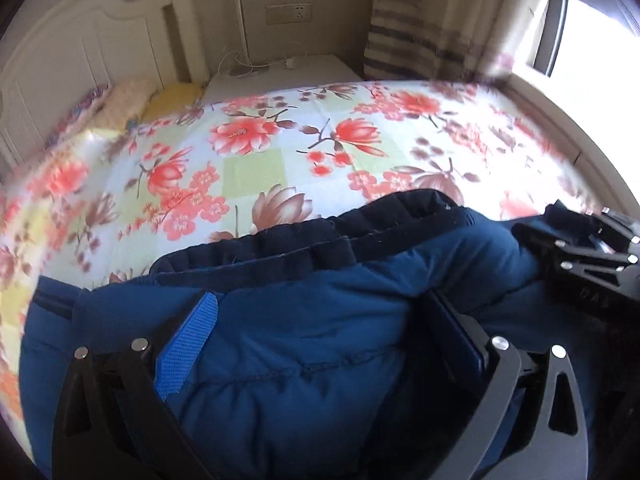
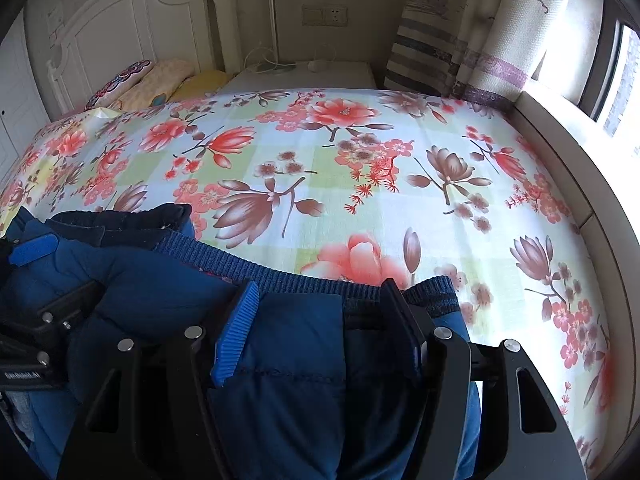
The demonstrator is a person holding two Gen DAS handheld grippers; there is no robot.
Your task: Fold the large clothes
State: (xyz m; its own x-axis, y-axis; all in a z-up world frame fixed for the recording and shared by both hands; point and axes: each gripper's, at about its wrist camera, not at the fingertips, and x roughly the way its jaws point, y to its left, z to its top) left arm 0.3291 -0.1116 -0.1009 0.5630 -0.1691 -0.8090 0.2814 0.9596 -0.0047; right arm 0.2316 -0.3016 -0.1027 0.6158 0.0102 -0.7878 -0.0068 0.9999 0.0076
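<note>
A blue padded jacket (image 1: 300,360) (image 2: 132,280) with a ribbed knit hem (image 2: 280,272) lies bunched at the near edge of a floral bed sheet (image 1: 248,168) (image 2: 360,184). My left gripper (image 1: 320,300) stands wide, shut on a thick puffy fold of the jacket that bulges between its blue pads. The right wrist view shows the left gripper (image 2: 52,272) at the far left. My right gripper (image 2: 320,286) is beside it, open, straddling the jacket just behind the hem, with flat fabric between its fingers. The left wrist view catches the right gripper (image 1: 556,224) at its right edge.
The sheet stretches bare beyond the jacket to the far side. Pillows (image 2: 136,84) lie against a white headboard (image 2: 120,28) at the far left. A white nightstand (image 2: 304,76) with cables stands behind the bed. A curtain (image 2: 480,40) and a window ledge (image 2: 560,140) border the right.
</note>
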